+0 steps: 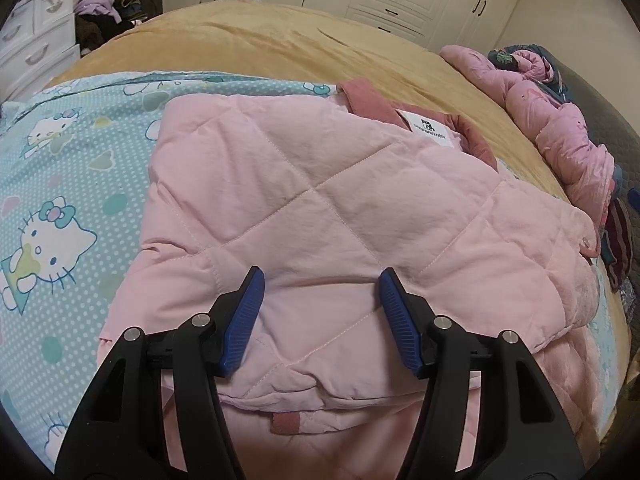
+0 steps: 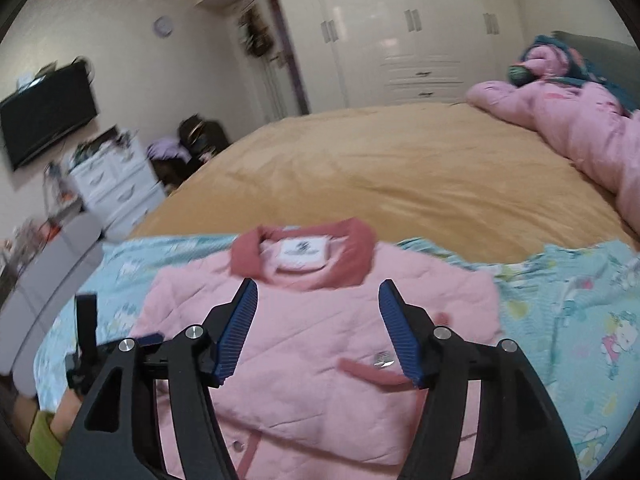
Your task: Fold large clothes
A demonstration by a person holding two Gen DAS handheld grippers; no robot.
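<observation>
A pink quilted jacket (image 1: 320,208) with a darker pink collar (image 1: 400,116) and a white label (image 1: 432,130) lies folded on a blue cartoon-print sheet (image 1: 72,200). My left gripper (image 1: 322,284) stands open just above its near part, with only flat fabric beneath the blue pads. In the right wrist view the jacket (image 2: 320,340) lies collar (image 2: 304,256) away from me, snaps and a pink strap showing. My right gripper (image 2: 318,296) hovers open over it with nothing between its fingers; that view is blurred. The left gripper's fingers (image 2: 86,320) show at the jacket's left edge.
A tan blanket (image 2: 380,168) covers the bed beyond the sheet. A heap of pink bedding (image 2: 580,136) lies at the far right by the headboard. White drawers (image 2: 116,180), a wall television (image 2: 48,116) and a pile of clothes (image 1: 120,8) stand past the bed's left side.
</observation>
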